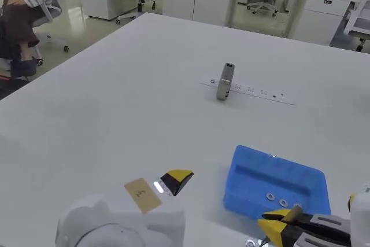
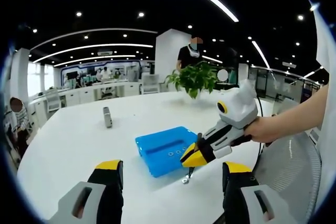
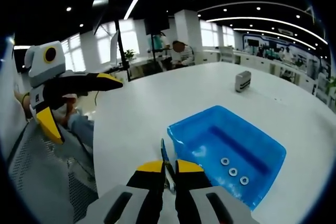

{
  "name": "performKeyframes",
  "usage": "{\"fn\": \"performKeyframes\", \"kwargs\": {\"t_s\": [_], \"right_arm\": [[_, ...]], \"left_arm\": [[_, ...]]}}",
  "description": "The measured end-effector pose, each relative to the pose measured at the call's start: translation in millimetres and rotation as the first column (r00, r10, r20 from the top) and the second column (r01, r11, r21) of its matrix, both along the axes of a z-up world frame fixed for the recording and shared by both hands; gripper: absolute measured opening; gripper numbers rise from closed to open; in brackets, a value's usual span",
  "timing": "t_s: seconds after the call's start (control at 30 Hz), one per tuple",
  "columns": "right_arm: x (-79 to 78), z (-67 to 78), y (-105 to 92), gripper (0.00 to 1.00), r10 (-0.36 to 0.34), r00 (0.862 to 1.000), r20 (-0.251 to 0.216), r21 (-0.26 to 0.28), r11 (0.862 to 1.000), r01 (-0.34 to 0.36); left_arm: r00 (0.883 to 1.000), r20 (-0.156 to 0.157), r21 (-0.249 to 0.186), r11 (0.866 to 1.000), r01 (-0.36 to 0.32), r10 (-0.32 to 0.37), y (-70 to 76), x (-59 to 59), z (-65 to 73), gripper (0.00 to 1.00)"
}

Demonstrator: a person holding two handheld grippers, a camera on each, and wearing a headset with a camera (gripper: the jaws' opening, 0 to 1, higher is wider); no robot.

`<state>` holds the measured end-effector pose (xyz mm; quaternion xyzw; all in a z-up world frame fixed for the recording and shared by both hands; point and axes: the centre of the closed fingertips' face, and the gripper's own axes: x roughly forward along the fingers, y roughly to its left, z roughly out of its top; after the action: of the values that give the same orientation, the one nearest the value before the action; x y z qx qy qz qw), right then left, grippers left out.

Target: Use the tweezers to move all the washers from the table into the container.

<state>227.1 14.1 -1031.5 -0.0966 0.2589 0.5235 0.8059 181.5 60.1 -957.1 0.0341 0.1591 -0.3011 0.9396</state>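
the tweezers (image 3: 165,157) are clamped in the nearly closed right gripper (image 3: 167,174); the left gripper (image 2: 173,167) is spread wide, empty. a washer (image 2: 185,180) lying lower centre, just beside the blue container (image 2: 157,165), should be pinched by its rim and lifted level.

Between the right gripper (image 3: 169,170) jaws: tweezers (image 3: 165,160), tips reaching forward over the table (image 3: 157,98). Just ahead and right of those jaws: container (image 3: 252,145) on the table, with three washers (image 3: 233,171) in a row inside, along the wall nearest the jaws. Well beyond the container, further ahead: small block (image 3: 242,81) on the table. Ahead of the left gripper (image 2: 173,167) jaws, centred between them: the same container. Just before its near corner, below the tweezer tips: possibly one loose washer (image 2: 185,180) on the table.
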Motion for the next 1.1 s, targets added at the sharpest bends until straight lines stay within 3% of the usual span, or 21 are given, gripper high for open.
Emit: {"fn": "performKeyframes", "kwargs": {"t_s": [0.07,0.17,0.47,0.63,0.83,1.1], "right_arm": [[3.2,-0.2,0.5,0.02,-0.024,1.0,-0.01,0.001,1.0,0.025],[11.8,0.5,1.4,0.02,-0.112,0.993,-0.049,0.057,0.992,0.114],[6.9,3.4,-8.2,0.02,-0.097,0.994,-0.04,0.056,0.994,0.099],[5.8,20.0,-10.6,0.02,-0.111,0.992,-0.064,0.131,0.984,0.118],[4.2,26.8,-7.3,0.02,-0.108,0.991,-0.075,0.148,0.982,0.118],[4.0,51.3,-1.1,0.02,-0.109,0.991,-0.071,0.224,0.967,0.122]], "left_arm": [[1.0,0.001,-0.001,1.0,0.0,0.0,-0.1,0.0,0.4,0.78],[1.0,0.003,0.0,1.0,0.001,-0.001,0.0,-0.1,0.5,0.78],[1.0,0.002,-0.001,1.0,0.0,0.0,0.2,-0.1,0.6,0.78],[1.0,0.004,-0.004,1.0,-0.001,0.001,0.4,-0.1,1.1,0.78],[1.0,0.013,-0.021,1.0,-0.008,0.009,1.9,0.2,4.1,0.78],[1.0,0.016,-0.027,1.0,0.01,-0.009,-1.5,-0.9,5.0,0.78]]}}
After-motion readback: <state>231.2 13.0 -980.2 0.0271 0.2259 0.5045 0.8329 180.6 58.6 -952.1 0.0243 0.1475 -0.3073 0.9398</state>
